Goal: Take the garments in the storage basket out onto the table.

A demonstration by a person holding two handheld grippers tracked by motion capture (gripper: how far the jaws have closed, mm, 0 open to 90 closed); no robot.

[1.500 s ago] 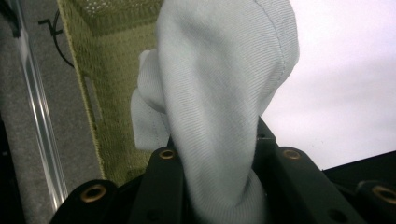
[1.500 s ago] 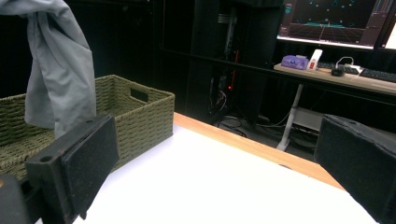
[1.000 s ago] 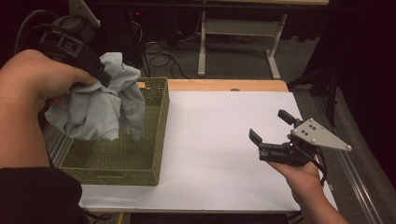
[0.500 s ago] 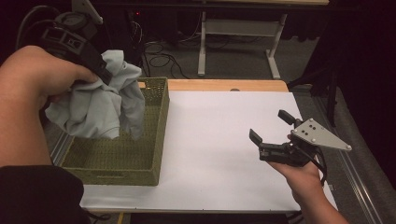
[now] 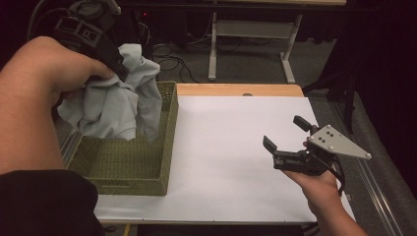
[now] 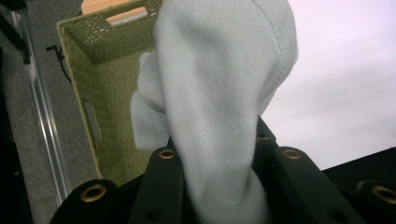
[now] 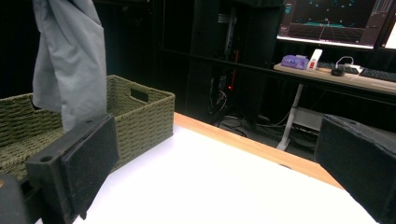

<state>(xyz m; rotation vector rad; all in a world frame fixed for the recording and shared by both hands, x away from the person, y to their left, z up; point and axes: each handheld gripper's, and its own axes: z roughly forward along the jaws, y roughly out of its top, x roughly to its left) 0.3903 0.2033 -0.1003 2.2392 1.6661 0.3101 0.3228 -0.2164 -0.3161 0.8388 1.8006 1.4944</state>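
Note:
A pale grey-blue cloth hangs bunched over the green woven basket at the table's left. My left gripper is shut on the cloth's top and holds it above the basket. In the left gripper view the cloth is pinched between the two black jaws, and the basket lies below it. My right gripper stands open over the white table top at the right, nothing between its jaws. The right gripper view has the hanging cloth and the basket at its left.
The white table top has a wooden strip along its far edge. Behind it stand a desk frame and cables on the floor. A metal rail runs along the table's right side. A desk with a monitor is far off.
The left gripper has lifted the cloth a little higher over the basket and shifted slightly right. The right gripper has stayed where it was.

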